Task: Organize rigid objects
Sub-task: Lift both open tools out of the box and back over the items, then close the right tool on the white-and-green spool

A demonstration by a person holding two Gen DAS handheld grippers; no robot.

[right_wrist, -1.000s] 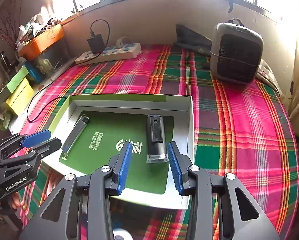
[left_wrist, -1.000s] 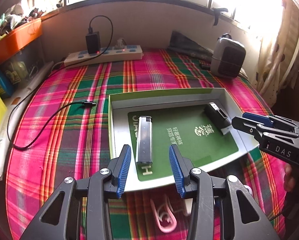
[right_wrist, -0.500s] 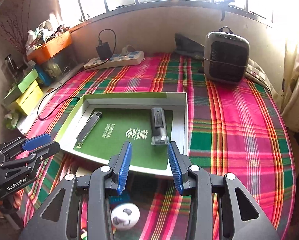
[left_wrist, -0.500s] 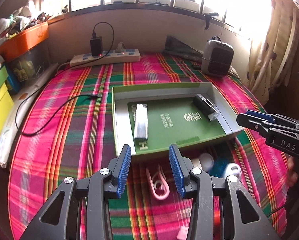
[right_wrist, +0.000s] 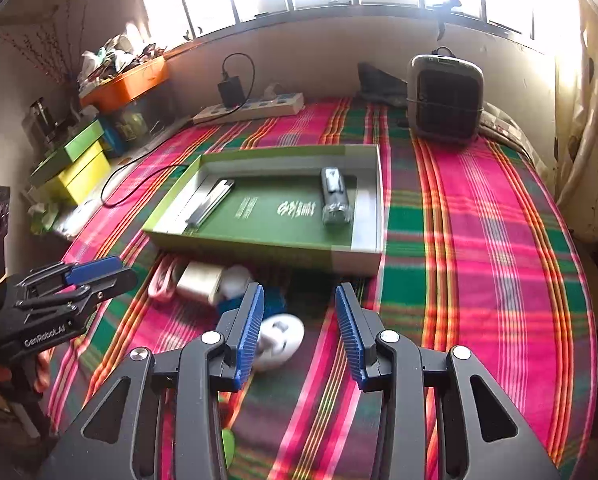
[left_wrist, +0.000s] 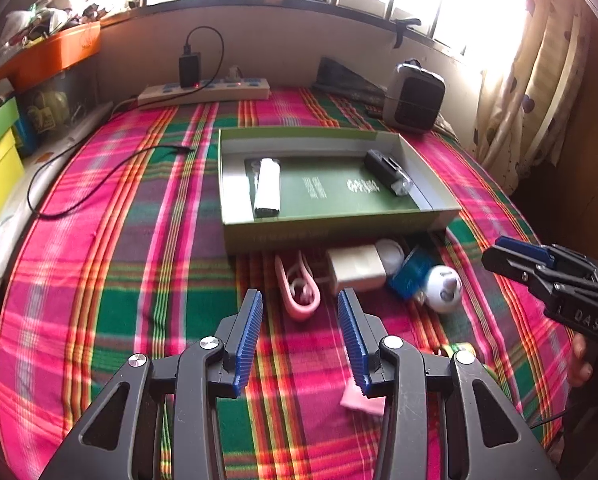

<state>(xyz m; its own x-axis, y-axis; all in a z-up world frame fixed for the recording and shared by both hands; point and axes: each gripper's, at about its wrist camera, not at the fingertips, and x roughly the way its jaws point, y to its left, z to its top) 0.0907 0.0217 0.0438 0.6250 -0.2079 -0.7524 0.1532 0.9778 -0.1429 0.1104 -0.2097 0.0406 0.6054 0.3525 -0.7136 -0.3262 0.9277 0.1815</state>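
Both grippers are pulling back from the box [left_wrist: 339,224], so the unsorted pile in front of it is coming into view: pink clip [left_wrist: 299,288], white block [left_wrist: 357,270], blue item [left_wrist: 411,276], white round toy [left_wrist: 443,290]. A second ago only the box interior filled both views. Left gripper [left_wrist: 299,334] fingers are spread, holding nothing, with the clip just ahead between them. Right gripper [right_wrist: 299,332] fingers are also spread and empty; the toy [right_wrist: 279,342] is sitting by the left finger. Silver lighter [left_wrist: 267,188] and dark lighter [left_wrist: 387,172] are lying in the box, well beyond the fingertips. Probably two items are sorted, next pick pending. The surface looks like a plaid-covered bed [left_wrist: 139,240].
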